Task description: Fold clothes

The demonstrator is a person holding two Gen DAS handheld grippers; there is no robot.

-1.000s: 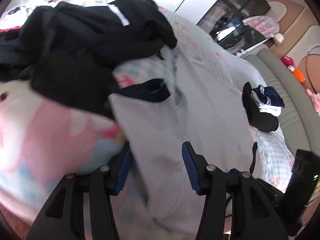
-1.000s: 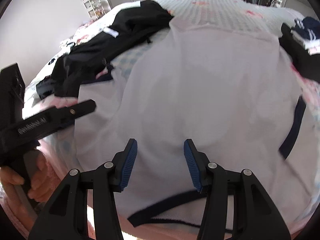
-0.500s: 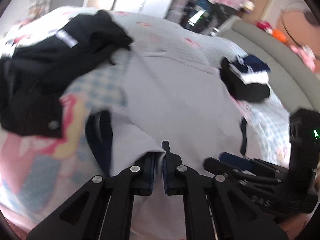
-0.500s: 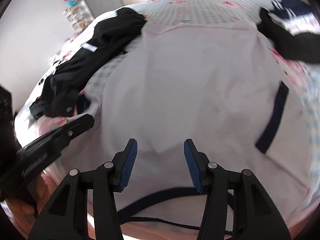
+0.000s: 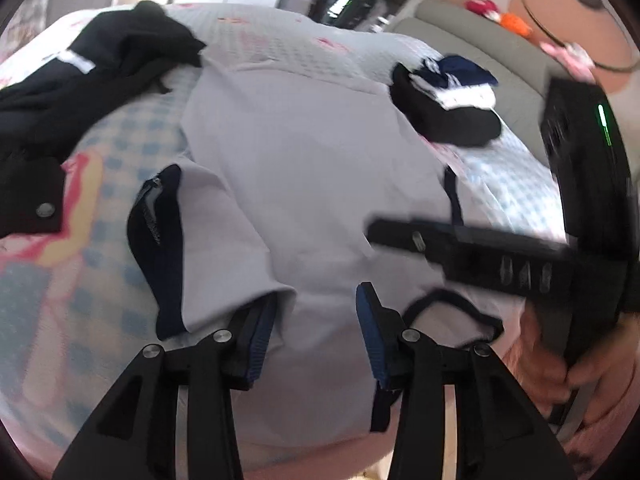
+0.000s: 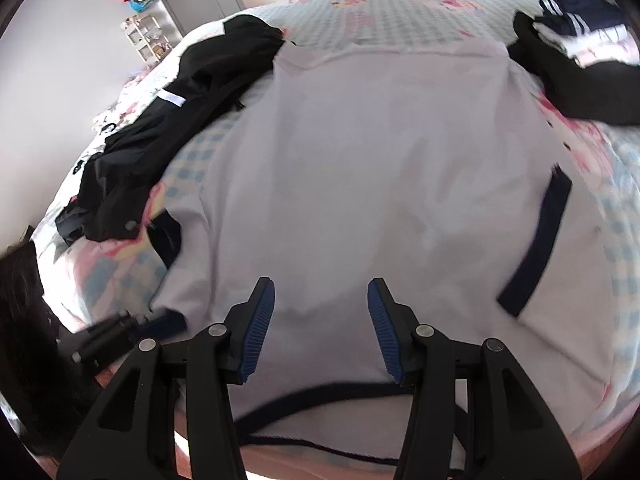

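T-shirt [image 6: 380, 168] is lying limp & light on bed [image 6: 400, 8], best pinched at navy sleeve cuff [image 5: 160, 248]; left gripper [image 5: 316, 332] jaws just been opening, holding nothing, right gripper [image 6: 322, 328] hovering half-open, empty.

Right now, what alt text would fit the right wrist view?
A white T-shirt with navy trim lies spread flat on a checked bedspread, the open right tool above its near hem. Black clothes are heaped left; a folded stack sits far right.
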